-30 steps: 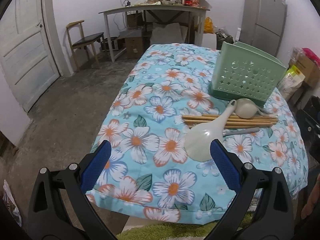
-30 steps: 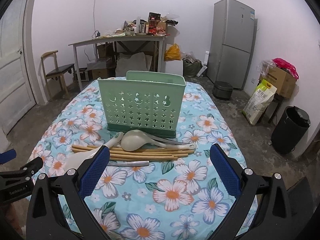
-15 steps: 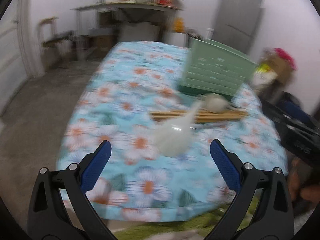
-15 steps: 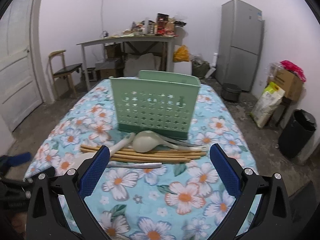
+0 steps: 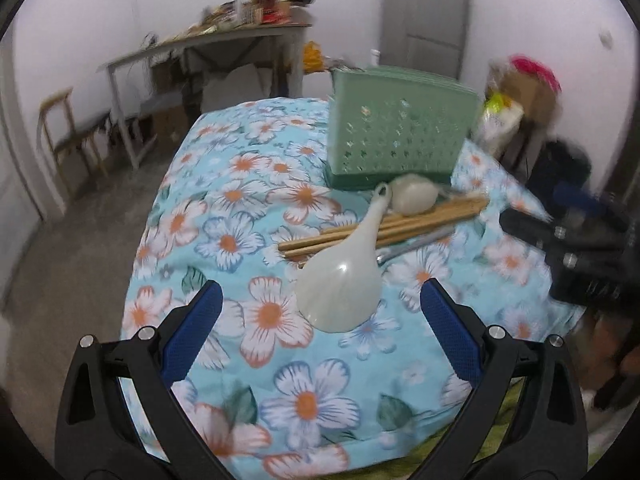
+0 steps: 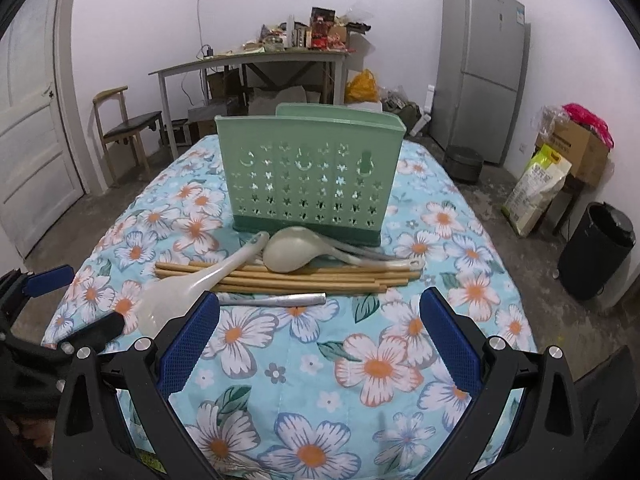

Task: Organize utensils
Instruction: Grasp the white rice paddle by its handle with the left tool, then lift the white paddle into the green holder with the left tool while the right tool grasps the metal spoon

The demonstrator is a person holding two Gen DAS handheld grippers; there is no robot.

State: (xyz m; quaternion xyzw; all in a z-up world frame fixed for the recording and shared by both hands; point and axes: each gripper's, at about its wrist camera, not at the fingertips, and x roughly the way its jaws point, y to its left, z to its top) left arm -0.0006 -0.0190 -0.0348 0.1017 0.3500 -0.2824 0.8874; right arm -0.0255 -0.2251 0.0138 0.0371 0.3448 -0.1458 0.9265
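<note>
L gripper (image 5: 316, 312) spread, empty, lower frame | R gripper (image 6: 318, 322) spread, empty | white rice paddle (image 5: 342, 280) mid-frame, betw L tips | chopsticks (image 6: 288, 276), ladle (image 6: 292, 254), metal utensil (image 6: 280, 300) piled ctr, in front of green holder (image 6: 310, 172) | progress: nothing slotted yet, all left.

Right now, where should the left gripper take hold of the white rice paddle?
Probably the white rice paddle by its narrow handle, where it is propped on the chopsticks. The left gripper comes from above, open jaws straddling it; the flat blade offers little purchase.
</note>
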